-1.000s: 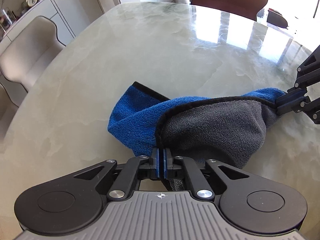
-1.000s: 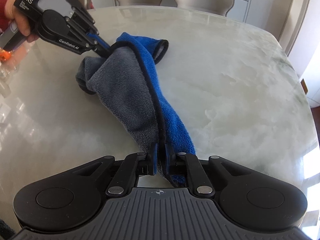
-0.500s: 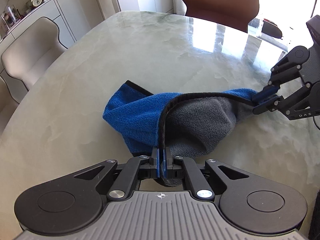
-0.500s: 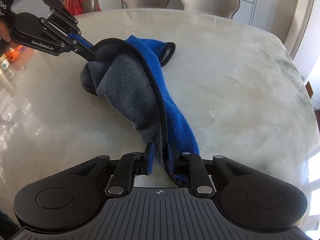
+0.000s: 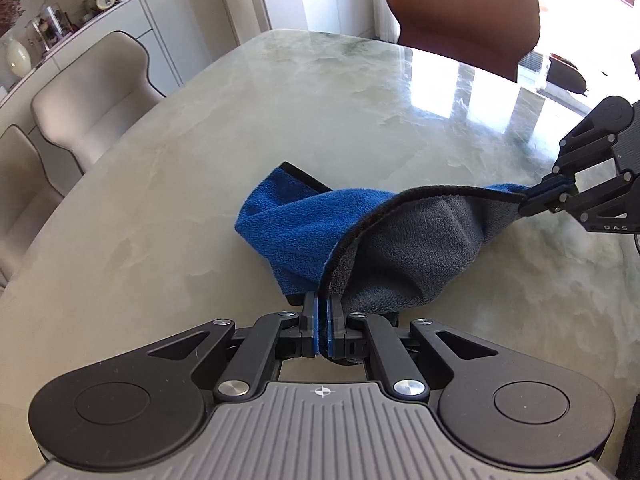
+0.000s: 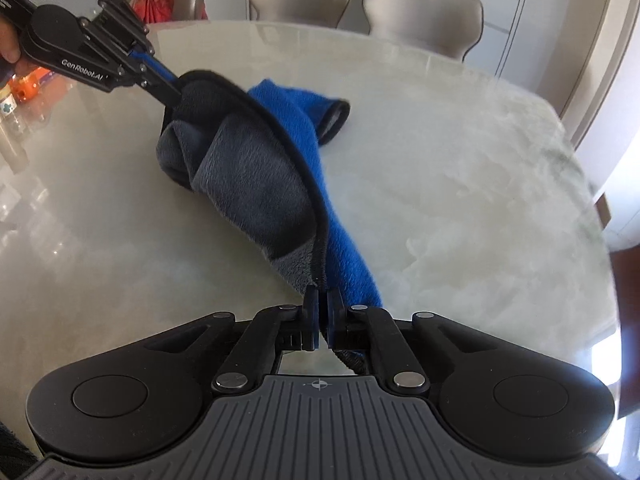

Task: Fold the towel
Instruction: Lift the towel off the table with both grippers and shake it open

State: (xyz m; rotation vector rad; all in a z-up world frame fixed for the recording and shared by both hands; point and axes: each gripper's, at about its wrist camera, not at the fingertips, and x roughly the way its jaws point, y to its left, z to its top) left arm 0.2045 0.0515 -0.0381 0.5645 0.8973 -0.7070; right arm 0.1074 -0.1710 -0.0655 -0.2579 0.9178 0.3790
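— What have you got on the left side?

— My left claw (image 5: 322, 312) is clenched on the black-trimmed edge of the towel (image 5: 320, 232). Just ahead of it the blue face bunches to the left and the grey face sags to the right, its lower folds resting on the marble worktop (image 5: 180, 208).

— And across from it?

— The trim runs up and to the right from my left claw to my right claw (image 5: 536, 196), which is pinched shut on another part of that edge, so the hem hangs between the two. From the right wrist camera I see my right claw (image 6: 323, 308) gripping the hem, grey to its left, blue to its right, and my left claw (image 6: 168, 84) far ahead on the left.
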